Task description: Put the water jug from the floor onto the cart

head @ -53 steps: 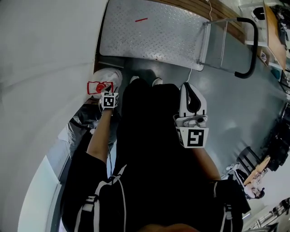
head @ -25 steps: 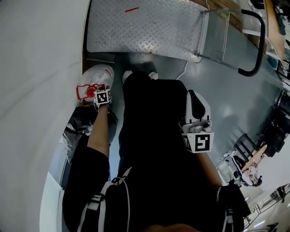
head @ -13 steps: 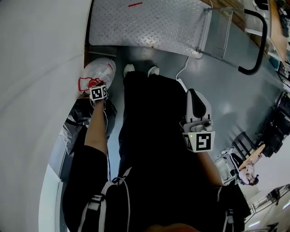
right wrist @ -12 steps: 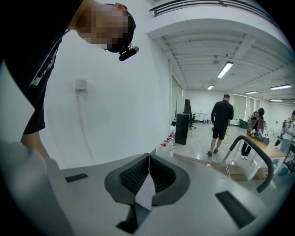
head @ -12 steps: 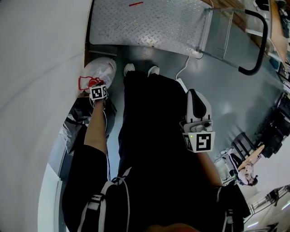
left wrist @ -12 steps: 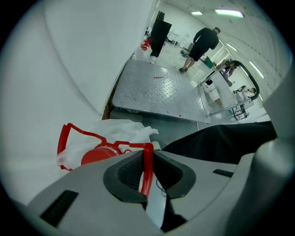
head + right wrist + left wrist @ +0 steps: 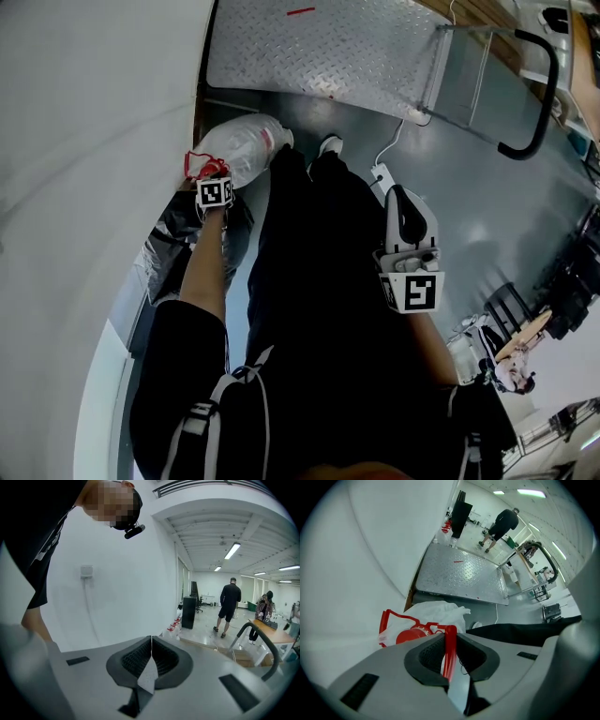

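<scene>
The water jug (image 7: 246, 145) is clear, wrapped in a thin plastic bag, with a red cap (image 7: 411, 635) and a red carry handle (image 7: 451, 653). It hangs beside the white wall, just short of the cart's steel deck (image 7: 319, 47). My left gripper (image 7: 210, 174) points down over it. Its pads press on the red handle, which stands between them in the left gripper view, and the jaws (image 7: 449, 641) are opening slightly. My right gripper (image 7: 401, 197) is held at the person's right side, shut with nothing in it (image 7: 151, 645).
The cart's black push handle (image 7: 539, 94) rises at the upper right. A dark plastic bag (image 7: 178, 239) lies by the wall under my left arm. A white cable with a plug (image 7: 380, 173) runs over the grey floor. People (image 7: 500, 524) stand far off.
The jug has come up from the floor with my left gripper and swung towards the person's legs. It looks larger and closer to the cart's edge. The right gripper has risen a little.
</scene>
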